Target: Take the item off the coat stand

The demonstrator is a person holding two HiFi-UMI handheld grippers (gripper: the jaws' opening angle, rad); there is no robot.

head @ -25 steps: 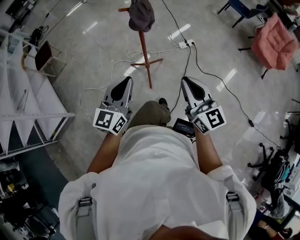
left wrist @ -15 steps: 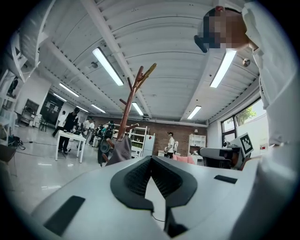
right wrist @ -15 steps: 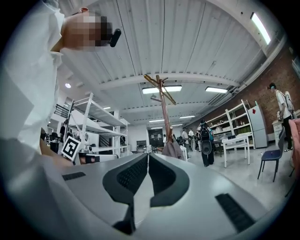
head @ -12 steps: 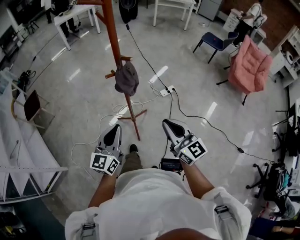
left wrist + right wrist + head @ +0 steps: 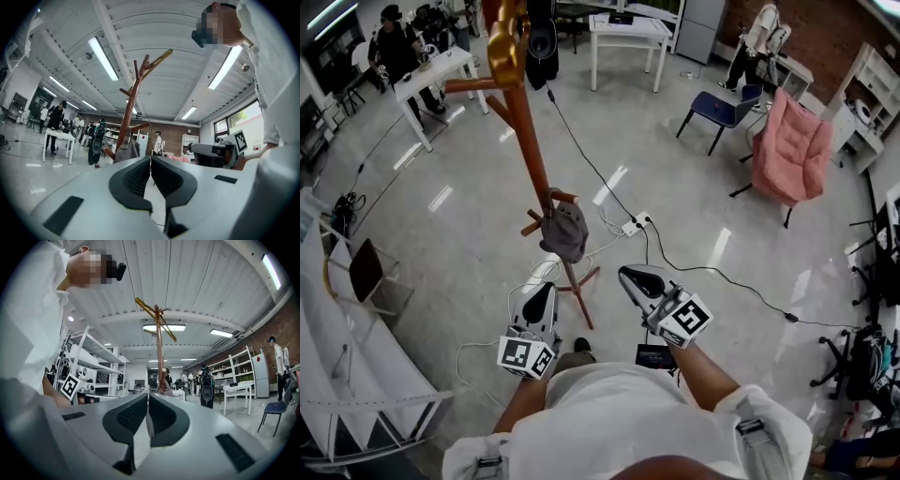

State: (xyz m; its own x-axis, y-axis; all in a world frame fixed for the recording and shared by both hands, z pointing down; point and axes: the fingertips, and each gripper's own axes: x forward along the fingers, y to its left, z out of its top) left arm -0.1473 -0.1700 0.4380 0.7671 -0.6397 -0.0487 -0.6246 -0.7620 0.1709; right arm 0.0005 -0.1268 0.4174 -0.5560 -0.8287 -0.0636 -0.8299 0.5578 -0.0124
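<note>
A reddish-brown wooden coat stand [image 5: 525, 122] rises from the floor in front of me. A grey cap [image 5: 565, 232] hangs on one of its low pegs. My left gripper [image 5: 546, 289] is shut and empty, just below and left of the cap, short of it. My right gripper [image 5: 628, 275] is also shut and empty, to the cap's right. In the left gripper view the stand [image 5: 131, 105] and the cap [image 5: 126, 151] show beyond the shut gripper [image 5: 151, 161]. In the right gripper view the stand [image 5: 160, 348] stands ahead of the shut gripper [image 5: 148, 401].
A power strip [image 5: 636, 223] and cables lie on the floor by the stand's feet. A pink armchair [image 5: 792, 150] and a blue chair [image 5: 717, 108] stand at the right. White tables [image 5: 623, 26] and people are at the back. White shelving [image 5: 356, 375] lines the left.
The head view has tilted up, so the whole stand and more of the room show. The cap now hangs just ahead of the grippers. Both grippers stay shut.
</note>
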